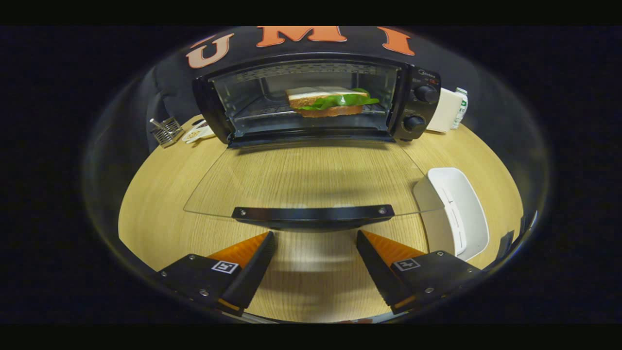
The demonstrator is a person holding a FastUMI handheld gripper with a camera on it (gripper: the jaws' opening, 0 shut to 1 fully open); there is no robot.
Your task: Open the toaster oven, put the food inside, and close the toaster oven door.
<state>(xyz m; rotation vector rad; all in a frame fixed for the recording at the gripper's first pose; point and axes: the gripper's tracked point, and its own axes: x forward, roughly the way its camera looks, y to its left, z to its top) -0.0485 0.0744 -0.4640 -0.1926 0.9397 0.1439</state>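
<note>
Ahead of the open claw (316,243), door (311,182) lies flat.

booth kitchen mock-up | toaster oven (311,99) | wooden table (160,194) | cloth wall (170,92)

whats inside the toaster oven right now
A sandwich with green leaves sits on the wire rack inside the toaster oven, door folded down. The rack under the sandwich is hidden. The tool is open before the door handle.
</note>
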